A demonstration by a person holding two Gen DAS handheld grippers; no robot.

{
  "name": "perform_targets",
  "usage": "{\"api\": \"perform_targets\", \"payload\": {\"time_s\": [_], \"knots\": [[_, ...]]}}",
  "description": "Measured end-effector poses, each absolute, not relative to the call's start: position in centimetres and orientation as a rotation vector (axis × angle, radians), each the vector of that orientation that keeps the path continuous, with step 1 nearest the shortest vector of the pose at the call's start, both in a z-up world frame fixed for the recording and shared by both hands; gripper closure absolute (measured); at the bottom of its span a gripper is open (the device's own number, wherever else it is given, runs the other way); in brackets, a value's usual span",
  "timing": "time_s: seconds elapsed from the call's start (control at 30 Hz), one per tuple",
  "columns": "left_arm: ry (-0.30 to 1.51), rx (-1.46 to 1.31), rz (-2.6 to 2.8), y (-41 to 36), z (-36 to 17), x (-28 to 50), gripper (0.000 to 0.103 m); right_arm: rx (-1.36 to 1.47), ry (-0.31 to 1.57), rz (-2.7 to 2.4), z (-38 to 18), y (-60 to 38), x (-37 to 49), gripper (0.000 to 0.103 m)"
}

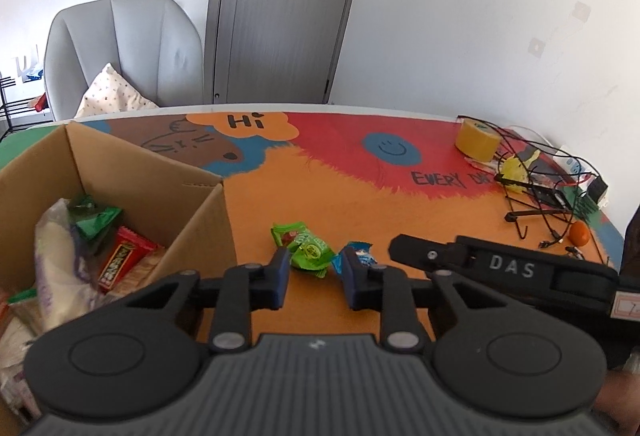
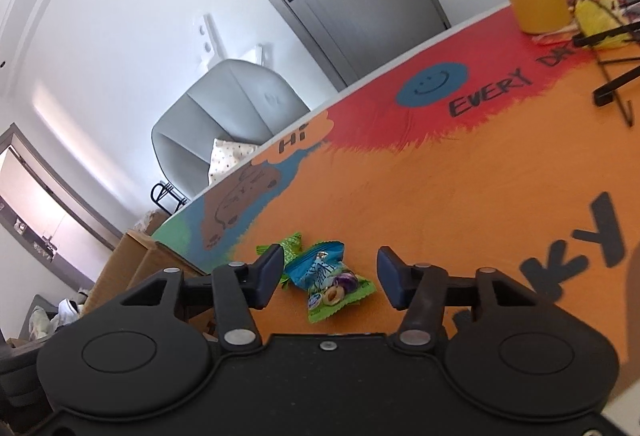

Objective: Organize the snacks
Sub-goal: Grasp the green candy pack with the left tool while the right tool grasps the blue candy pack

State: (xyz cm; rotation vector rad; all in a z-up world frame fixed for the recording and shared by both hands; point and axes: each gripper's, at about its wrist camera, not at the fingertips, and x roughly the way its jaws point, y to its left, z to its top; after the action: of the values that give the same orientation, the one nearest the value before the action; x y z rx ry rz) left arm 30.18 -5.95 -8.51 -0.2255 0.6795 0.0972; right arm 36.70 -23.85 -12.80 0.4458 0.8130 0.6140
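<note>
Left wrist view shows the left hand-held gripper low over the bench, its jaws narrowed around a green candy wrapper with small gaps on both sides, so nothing is clamped. A blue-and-green snack packet lies just beside it, at the right fingertip. The right hand-held gripper reaches in from the right; in its own view its jaws stand partly open, the blue-and-green snack packet between them and near the left pad.

A cardboard box sits at the left bench edge, close to the left gripper, with a divider and several snack bags inside. Beyond the two sweets the painted orange and red surface lies open up to the far edge. A yellow tape roll, a black wire stand and a small orange ball crowd the far right corner. Behind the bench stand a grey armchair with a spotted cushion, a grey door and white walls.
</note>
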Motion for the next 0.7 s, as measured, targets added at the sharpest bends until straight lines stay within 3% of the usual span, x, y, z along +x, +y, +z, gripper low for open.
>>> {"api": "perform_targets", "payload": {"time_s": [0.17,0.63,0.7], "knots": [[0.689,-0.232,0.121,-5.4,-9.1,31.6,0.079,0.441,0.853,0.635,-13.9,-22.7,38.2,0.059],[0.659,-0.316,0.169,-3.9,-10.1,33.8,0.079,0.417,0.839,0.687,-15.2,-22.1,38.2,0.059],[0.669,-0.325,0.173,-3.9,-10.4,34.2,0.076,0.355,0.822,0.685,-14.9,-21.6,37.7,0.063]]}}
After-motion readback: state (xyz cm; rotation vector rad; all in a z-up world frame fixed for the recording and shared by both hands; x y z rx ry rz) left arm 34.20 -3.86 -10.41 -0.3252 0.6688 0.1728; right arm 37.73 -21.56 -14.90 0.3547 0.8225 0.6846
